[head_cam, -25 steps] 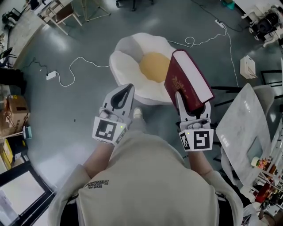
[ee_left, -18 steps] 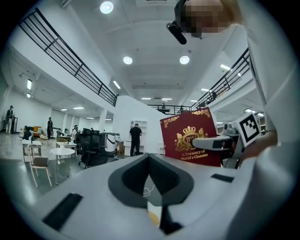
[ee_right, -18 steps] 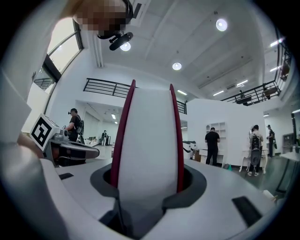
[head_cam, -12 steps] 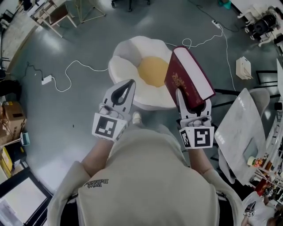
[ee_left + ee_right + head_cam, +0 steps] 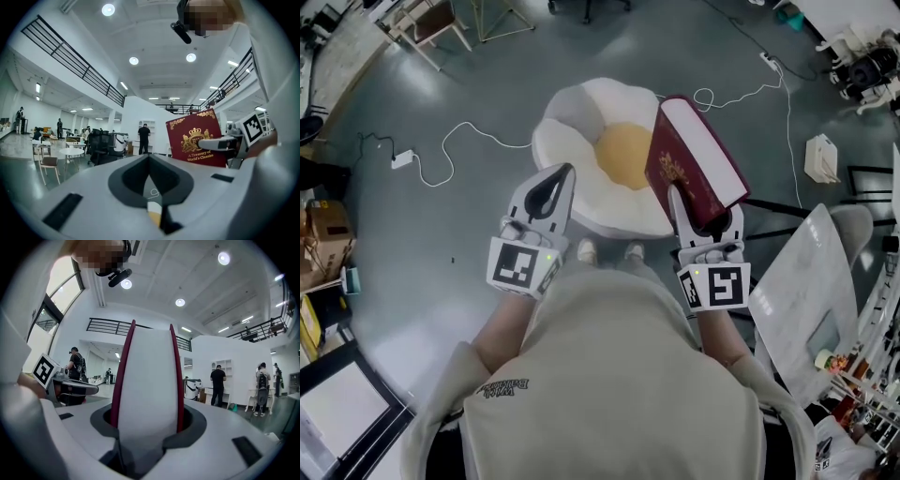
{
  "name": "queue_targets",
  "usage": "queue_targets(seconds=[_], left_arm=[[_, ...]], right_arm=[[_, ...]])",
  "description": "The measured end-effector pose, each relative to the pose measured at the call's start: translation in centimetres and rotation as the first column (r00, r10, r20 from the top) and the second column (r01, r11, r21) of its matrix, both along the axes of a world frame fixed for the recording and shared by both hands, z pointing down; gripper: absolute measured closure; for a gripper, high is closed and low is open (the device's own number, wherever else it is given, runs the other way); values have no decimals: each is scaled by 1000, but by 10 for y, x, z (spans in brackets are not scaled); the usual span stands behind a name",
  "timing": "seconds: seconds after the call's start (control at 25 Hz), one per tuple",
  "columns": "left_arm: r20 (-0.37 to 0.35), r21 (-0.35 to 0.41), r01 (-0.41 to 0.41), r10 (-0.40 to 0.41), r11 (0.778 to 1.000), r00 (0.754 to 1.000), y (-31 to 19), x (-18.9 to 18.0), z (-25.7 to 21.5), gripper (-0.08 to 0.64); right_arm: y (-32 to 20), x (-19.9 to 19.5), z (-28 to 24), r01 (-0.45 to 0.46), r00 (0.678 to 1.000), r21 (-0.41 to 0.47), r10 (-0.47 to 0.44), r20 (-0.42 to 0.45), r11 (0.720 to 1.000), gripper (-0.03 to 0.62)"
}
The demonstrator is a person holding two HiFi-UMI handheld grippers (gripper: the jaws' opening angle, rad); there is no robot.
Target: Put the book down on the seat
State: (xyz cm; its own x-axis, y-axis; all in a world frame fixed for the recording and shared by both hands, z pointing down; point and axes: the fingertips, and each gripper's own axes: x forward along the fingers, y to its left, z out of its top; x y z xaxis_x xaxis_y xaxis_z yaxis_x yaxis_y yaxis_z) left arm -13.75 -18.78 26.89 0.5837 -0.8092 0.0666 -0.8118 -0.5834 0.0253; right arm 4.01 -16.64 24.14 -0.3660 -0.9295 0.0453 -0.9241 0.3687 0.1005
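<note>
Book (image 5: 696,169), clamped upright in the right tool (image 5: 705,223), hangs over the seat's (image 5: 570,131) edge; left tool (image 5: 547,199) closed, empty.

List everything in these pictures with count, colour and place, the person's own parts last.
book: one, dark red with gold print, upright in the right gripper, over the seat's right edge
seat: one, white with a yellow centre, on the floor ahead
cables: two, white, on the floor either side of the seat
table: one, pale marbled, far right
cardboard box: one, brown, far left
shoes: two, pale, just short of the seat
left gripper: one, white, shut, empty
right gripper: one, white, clamping the book
</note>
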Motion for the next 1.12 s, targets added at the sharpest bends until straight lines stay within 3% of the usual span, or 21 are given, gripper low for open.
queue_targets(seconds=[0.28, 0.56, 0.72, 0.88, 1.12], left_arm=[[14, -35, 11, -10, 999, 1000, -18, 15, 21, 549], [21, -95, -17, 19, 995, 1000, -55, 42, 59, 551], [-21, -151, -61, 58, 987, 998, -73, 62, 93, 549], [-12, -170, -93, 92, 981, 996, -93, 83, 132, 549], [21, -257, -59, 67, 965, 998, -119, 81, 226, 551]], right_arm=[[-21, 24, 17, -7, 999, -32, 5, -53, 999, 365], [-62, 36, 66, 21, 988, -97, -36, -153, 995, 365], [-90, 39, 110, 30, 978, -154, -61, -199, 988, 365], [-118, 41, 161, 49, 970, -216, -98, -220, 975, 365], [-143, 23, 268, 97, 953, -342, -187, -240, 935, 365]])
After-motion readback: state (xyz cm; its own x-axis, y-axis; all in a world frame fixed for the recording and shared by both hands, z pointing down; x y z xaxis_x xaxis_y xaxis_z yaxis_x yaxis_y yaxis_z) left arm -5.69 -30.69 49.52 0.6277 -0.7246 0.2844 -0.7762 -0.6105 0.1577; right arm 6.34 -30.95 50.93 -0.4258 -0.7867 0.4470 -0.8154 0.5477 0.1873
